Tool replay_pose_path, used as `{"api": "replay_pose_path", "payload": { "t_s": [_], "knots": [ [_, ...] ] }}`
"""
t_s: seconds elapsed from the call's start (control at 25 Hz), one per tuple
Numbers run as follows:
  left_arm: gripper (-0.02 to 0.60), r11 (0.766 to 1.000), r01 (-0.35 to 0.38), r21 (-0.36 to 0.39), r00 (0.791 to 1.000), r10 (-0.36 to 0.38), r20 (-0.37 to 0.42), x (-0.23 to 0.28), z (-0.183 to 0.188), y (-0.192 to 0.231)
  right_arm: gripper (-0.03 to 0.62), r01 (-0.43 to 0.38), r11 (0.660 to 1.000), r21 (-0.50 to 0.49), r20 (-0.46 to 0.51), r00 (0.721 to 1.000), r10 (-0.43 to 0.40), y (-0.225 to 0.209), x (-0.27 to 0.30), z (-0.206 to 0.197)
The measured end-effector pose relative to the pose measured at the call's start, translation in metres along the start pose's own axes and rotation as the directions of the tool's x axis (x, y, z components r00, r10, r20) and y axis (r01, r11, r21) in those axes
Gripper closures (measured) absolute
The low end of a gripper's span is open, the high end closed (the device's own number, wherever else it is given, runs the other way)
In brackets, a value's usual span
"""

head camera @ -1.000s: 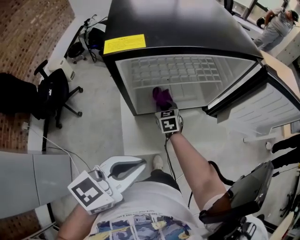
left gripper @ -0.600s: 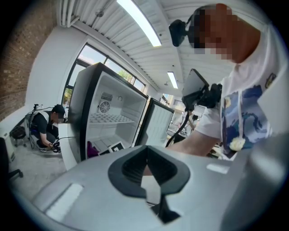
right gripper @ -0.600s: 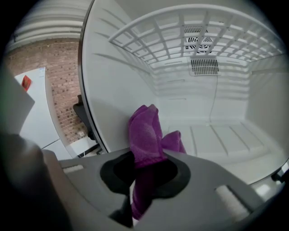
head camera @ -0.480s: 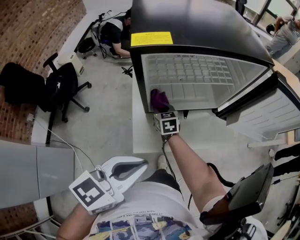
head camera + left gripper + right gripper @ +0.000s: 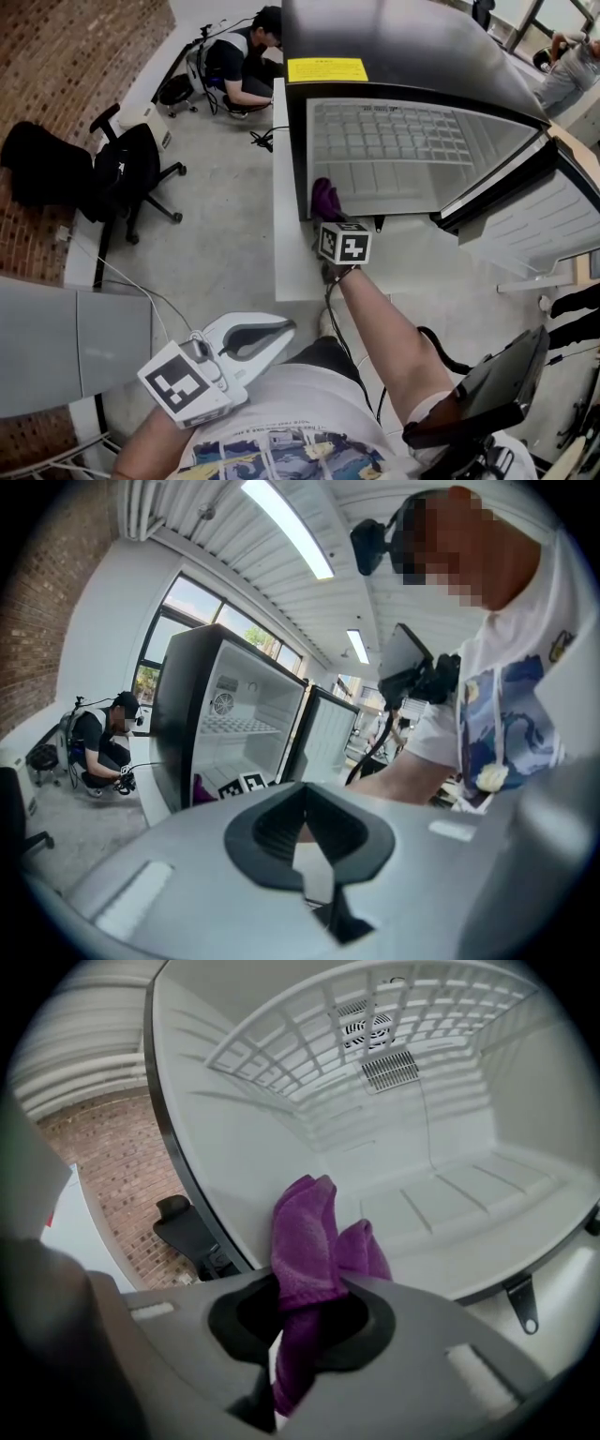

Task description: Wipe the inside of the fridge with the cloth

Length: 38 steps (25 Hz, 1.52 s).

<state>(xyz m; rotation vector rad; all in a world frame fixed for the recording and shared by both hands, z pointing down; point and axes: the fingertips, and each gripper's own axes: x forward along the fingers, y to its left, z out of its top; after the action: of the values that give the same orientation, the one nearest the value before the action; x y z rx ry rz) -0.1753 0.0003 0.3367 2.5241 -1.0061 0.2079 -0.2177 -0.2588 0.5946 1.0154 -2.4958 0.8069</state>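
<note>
At the front-left corner of the fridge (image 5: 394,178) floor, the purple cloth (image 5: 305,1241) is held clamped in the right gripper (image 5: 305,1314), having been dragged leftward within the last second, so probably one wipe pass is done; left gripper (image 5: 267,336) is parked low, jaws together, empty.

You're holding the purple cloth (image 5: 325,199) bunched up, pinched between the jaws of your right gripper (image 5: 330,220), with its folded ends poking out toward 12 o'clock. It's sitting at about 7 o'clock of the fridge (image 5: 412,150) opening. The fridge is standing black outside, white inside, with its door (image 5: 548,220) hanging open at 4 o'clock.
</note>
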Motion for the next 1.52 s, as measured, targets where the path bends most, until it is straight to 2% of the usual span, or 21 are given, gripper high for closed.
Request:
{"api": "replay_pose_path", "payload": {
  "t_s": [0.16, 0.28, 0.4, 0.56, 0.68, 0.8, 0.92, 1.0, 1.08, 1.2, 1.32, 1.52],
  "knots": [
    [0.575, 1.000, 0.003, 0.020, 1.000, -0.003, -0.018, -0.010, -0.005, 0.002, 0.542, -0.043, 0.995, 0.094, 0.010, 0.999, 0.043, 0.011, -0.008, -0.005],
    [0.575, 0.999, 0.042, 0.021, 0.999, -0.042, -0.003, -0.016, -0.005, -0.005, 0.542, -0.068, 0.995, 0.078, 0.023, 0.998, 0.067, 0.025, -0.020, -0.007],
    [0.575, 0.996, 0.063, 0.057, 0.998, -0.062, -0.010, -0.026, -0.011, -0.005, 0.542, -0.077, 0.996, 0.055, 0.045, 0.996, 0.074, 0.039, -0.039, -0.004],
    [0.575, 0.987, 0.138, 0.082, 0.990, -0.138, -0.003, -0.032, -0.016, -0.015, 0.540, -0.062, 0.998, 0.007, 0.091, 0.994, 0.061, 0.048, -0.085, 0.003],
    [0.575, 0.975, 0.194, 0.107, 0.981, -0.195, 0.006, -0.033, -0.018, -0.024, 0.540, -0.012, 0.998, -0.065, 0.124, 0.992, 0.020, 0.040, -0.133, 0.013],
    [0.575, 0.956, 0.261, 0.132, 0.965, -0.264, 0.001, -0.027, -0.027, -0.037, 0.540, 0.085, 0.992, -0.092, 0.142, 0.987, -0.071, 0.022, -0.195, 0.012],
    [0.575, 0.932, 0.335, 0.137, 0.941, -0.337, -0.009, -0.011, -0.033, -0.052, 0.540, 0.188, 0.973, -0.132, 0.175, 0.971, -0.164, 0.013, -0.261, 0.021],
    [0.575, 0.919, 0.367, 0.143, 0.930, -0.367, -0.028, -0.003, -0.035, -0.065, 0.540, 0.230, 0.957, -0.174, 0.185, 0.963, -0.198, 0.017, -0.294, 0.026],
    [0.575, 0.898, 0.407, 0.166, 0.912, -0.408, -0.029, 0.005, -0.033, -0.082, 0.540, 0.261, 0.947, -0.188, 0.205, 0.953, -0.222, 0.017, -0.325, 0.034],
    [0.575, 0.864, 0.444, 0.238, 0.892, -0.452, -0.024, 0.030, -0.015, -0.102, 0.540, 0.316, 0.924, -0.213, 0.273, 0.928, -0.255, 0.004, -0.370, 0.064],
    [0.575, 0.849, 0.451, 0.276, 0.887, -0.461, -0.030, 0.053, 0.001, -0.118, 0.540, 0.351, 0.903, -0.249, 0.326, 0.908, -0.263, -0.009, -0.403, 0.091],
    [0.575, 0.865, 0.401, 0.301, 0.906, -0.423, 0.008, 0.113, 0.026, -0.131, 0.540, 0.348, 0.898, -0.271, 0.401, 0.888, -0.223, -0.049, -0.450, 0.142]
  ]
}}
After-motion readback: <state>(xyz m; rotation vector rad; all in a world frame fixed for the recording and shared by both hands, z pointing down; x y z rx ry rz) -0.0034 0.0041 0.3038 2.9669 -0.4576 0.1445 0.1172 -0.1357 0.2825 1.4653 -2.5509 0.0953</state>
